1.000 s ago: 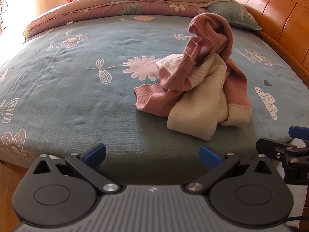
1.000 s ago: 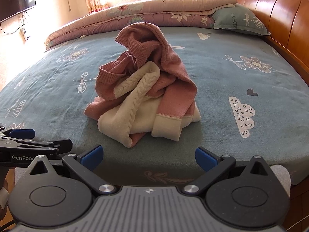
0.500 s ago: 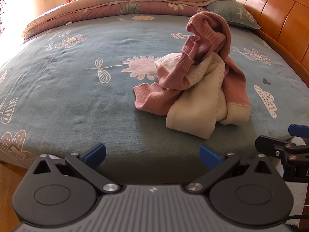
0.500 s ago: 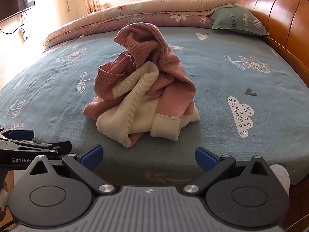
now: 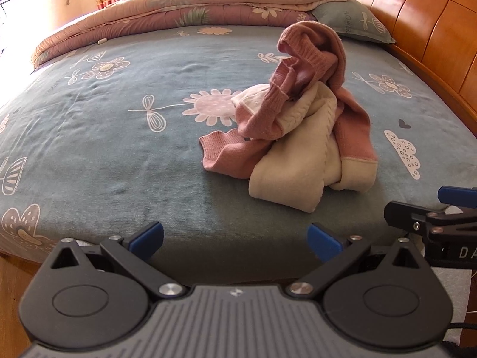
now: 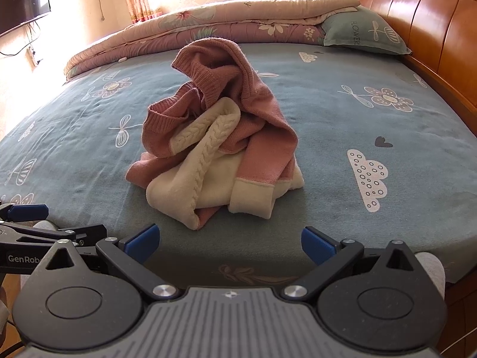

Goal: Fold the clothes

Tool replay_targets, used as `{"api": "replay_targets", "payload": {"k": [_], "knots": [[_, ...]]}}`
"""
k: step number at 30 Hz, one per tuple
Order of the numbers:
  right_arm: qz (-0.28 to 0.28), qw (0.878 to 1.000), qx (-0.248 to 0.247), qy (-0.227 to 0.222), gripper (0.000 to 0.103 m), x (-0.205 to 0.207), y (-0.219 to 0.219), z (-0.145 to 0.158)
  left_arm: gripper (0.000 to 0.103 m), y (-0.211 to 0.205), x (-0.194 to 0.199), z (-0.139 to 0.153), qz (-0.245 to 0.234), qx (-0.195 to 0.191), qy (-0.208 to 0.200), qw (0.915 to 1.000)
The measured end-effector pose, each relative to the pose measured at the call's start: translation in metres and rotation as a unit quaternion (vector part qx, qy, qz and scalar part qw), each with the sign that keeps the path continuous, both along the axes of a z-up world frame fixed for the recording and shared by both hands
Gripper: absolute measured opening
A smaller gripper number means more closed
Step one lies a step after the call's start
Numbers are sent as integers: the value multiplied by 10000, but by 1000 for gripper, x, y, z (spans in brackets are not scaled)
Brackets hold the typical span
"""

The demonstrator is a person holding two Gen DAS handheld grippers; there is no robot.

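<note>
Left tongs (image 5: 235, 238): we hold them spread wide with nothing between the blue tips, hovering at the near edge of the bed (image 5: 113, 137).
Right tongs (image 6: 229, 243): same story, wide apart and empty, poised at the bed's near edge, dead ahead of the sweater (image 6: 217, 146).
Sweater: a pink and cream knit, heaped in a crumpled mound on the blue flowered sheet, near the front edge, a cream cuff and a cable-knit strip spilling toward us; in the left view it sits to the right of centre.
What just changed: very little, and we say so plainly. Over the last second both views have crept a touch closer, and the heap has not stirred.
Meaning for the task: we judge folding has not begun; this is the approach, and the garment must first be pulled out flat.
Against the earlier frame: tongs as wide as before, each tool in the same corner of the other's view.
Further out: rolled quilt (image 6: 208, 21) and pillow (image 6: 360, 29) along the far side, wooden headboard (image 6: 423, 24) on the right, well apart from the heap.
</note>
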State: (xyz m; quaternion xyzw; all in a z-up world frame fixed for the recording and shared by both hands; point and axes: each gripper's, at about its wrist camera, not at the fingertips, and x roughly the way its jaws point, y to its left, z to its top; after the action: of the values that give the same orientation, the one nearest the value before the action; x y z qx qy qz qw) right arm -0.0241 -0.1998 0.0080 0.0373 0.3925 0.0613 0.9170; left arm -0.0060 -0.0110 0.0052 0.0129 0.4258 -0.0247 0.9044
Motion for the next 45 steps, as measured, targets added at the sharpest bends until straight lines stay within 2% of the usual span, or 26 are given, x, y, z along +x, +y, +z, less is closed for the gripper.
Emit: {"api": "replay_targets", "payload": {"k": [29, 37, 45], "knots": [[-12, 10000, -33, 9, 103, 5, 0, -1, 102, -4, 8, -2, -173, -97, 54, 9998], [-82, 9999, -64, 47, 103, 20, -6, -5, 102, -9, 28, -6, -277, -104, 100, 9995], [-215, 9995, -51, 243, 103, 54, -11, -13, 102, -9, 64, -13, -277, -149, 267, 9991]]}}
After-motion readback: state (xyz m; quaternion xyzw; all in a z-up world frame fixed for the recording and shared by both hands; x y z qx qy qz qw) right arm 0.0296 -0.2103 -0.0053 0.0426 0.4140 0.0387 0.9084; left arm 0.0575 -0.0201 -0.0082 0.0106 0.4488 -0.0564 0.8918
